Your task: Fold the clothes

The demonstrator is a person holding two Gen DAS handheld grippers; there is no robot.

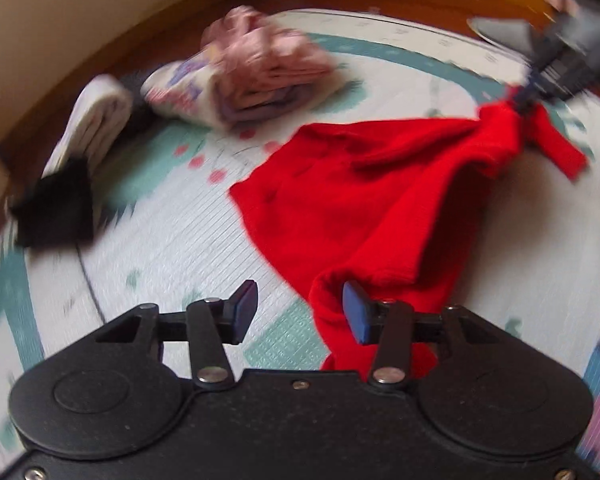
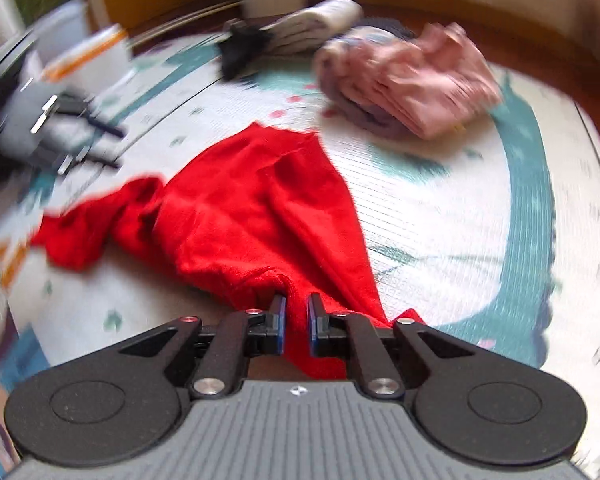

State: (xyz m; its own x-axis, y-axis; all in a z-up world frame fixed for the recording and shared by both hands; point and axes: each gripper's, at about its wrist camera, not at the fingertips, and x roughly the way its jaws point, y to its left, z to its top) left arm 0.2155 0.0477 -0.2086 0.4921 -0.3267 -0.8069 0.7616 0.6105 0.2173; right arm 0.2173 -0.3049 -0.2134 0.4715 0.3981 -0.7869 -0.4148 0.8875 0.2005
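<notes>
A red garment (image 1: 360, 200) lies crumpled on a patterned mat (image 1: 160, 232). In the left wrist view my left gripper (image 1: 300, 304) is open, low over the mat. A fold of the red cloth rests against its right pad (image 1: 356, 316) and the left pad is bare. In the right wrist view my right gripper (image 2: 296, 312) is shut on a bunched edge of the red garment (image 2: 252, 208), which is lifted off the mat there. The right gripper (image 1: 528, 96) also shows at the far end of the cloth in the left wrist view. The left gripper (image 2: 112, 148) shows blurred at the left of the right wrist view.
A stack of folded pink and lilac clothes (image 1: 260, 68) sits on the mat beyond the red garment, also seen as the folded stack (image 2: 420, 80). Beside it lie a white rolled cloth (image 1: 96, 120) and a black piece (image 1: 56, 208). White tubs (image 2: 88, 56) stand off the mat.
</notes>
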